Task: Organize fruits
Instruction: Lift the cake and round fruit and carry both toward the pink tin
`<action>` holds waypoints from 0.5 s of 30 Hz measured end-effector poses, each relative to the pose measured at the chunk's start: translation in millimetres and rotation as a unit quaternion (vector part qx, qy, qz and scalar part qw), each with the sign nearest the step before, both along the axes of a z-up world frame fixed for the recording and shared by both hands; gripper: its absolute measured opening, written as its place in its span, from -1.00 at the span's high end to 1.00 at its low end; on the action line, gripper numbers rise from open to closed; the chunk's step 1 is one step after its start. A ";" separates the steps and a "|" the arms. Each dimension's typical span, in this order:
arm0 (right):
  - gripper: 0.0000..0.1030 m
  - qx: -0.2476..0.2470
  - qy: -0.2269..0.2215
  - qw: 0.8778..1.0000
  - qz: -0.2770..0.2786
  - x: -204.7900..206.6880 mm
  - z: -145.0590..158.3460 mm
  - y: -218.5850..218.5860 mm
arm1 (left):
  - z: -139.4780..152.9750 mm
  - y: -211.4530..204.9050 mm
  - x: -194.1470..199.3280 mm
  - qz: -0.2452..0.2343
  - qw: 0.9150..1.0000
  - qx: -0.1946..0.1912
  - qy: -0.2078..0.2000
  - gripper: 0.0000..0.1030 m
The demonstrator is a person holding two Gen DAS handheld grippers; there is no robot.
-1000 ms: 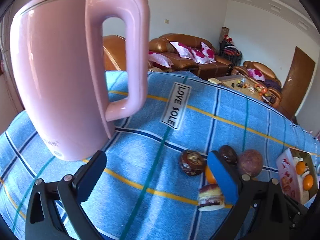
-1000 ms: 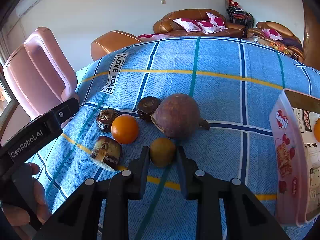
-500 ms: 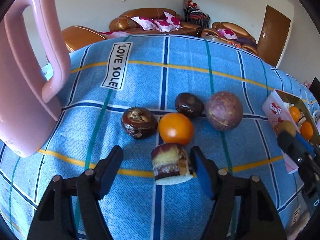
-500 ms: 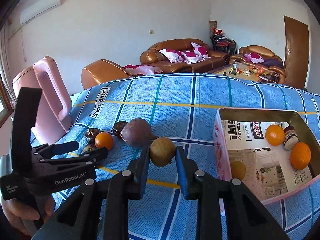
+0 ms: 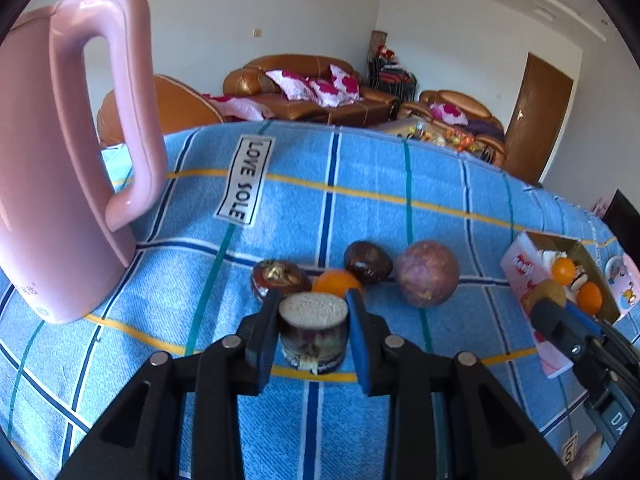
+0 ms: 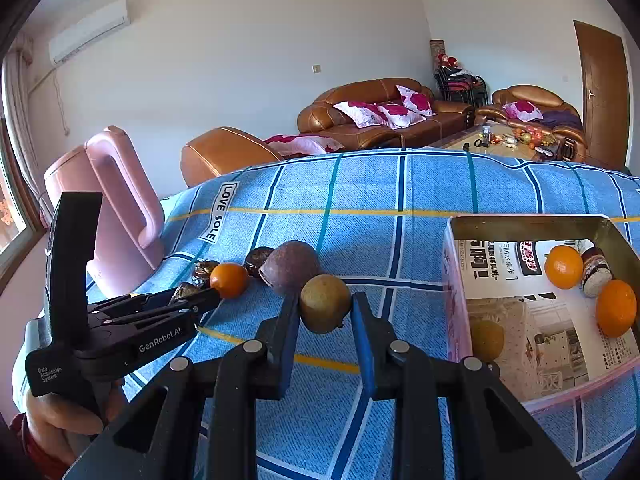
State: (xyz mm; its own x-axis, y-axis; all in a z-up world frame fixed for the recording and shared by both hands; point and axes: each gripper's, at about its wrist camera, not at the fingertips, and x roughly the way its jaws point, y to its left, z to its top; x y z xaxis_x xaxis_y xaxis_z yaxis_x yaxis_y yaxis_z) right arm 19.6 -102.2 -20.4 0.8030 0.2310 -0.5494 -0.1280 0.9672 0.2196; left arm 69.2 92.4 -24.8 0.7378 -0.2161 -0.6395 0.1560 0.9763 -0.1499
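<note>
You are working in a home living room. At twelve o'clock stands a brown leather sofa [image 6: 384, 114] with pink-flowered white cushions [image 6: 380, 114]; at two o'clock a brown wooden door [image 6: 602, 92]; at ten o'clock a white wall-mounted air conditioner [image 6: 89, 31]. Your work surface wears a blue checked cloth [image 6: 360, 200].

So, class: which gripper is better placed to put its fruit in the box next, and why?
Right. The right gripper already holds the yellow-brown fruit beside the box; the left gripper, just closed on the cut piece, is farther off.
</note>
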 end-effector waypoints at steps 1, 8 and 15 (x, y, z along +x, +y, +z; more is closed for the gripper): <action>0.45 0.004 -0.008 1.000 0.000 -1.9 2.3 -1.1 | 6.3 2.9 -3.7 -0.007 1.000 -0.023 -0.019 0.35; 0.45 -0.041 -0.070 0.997 -0.017 -16.4 20.3 0.7 | 22.0 10.0 -11.5 -0.004 0.995 -0.062 -0.073 0.35; 0.45 -0.022 -0.077 0.997 0.006 -22.5 23.6 -15.7 | 20.5 -13.9 -20.1 -0.006 0.995 -0.021 -0.099 0.35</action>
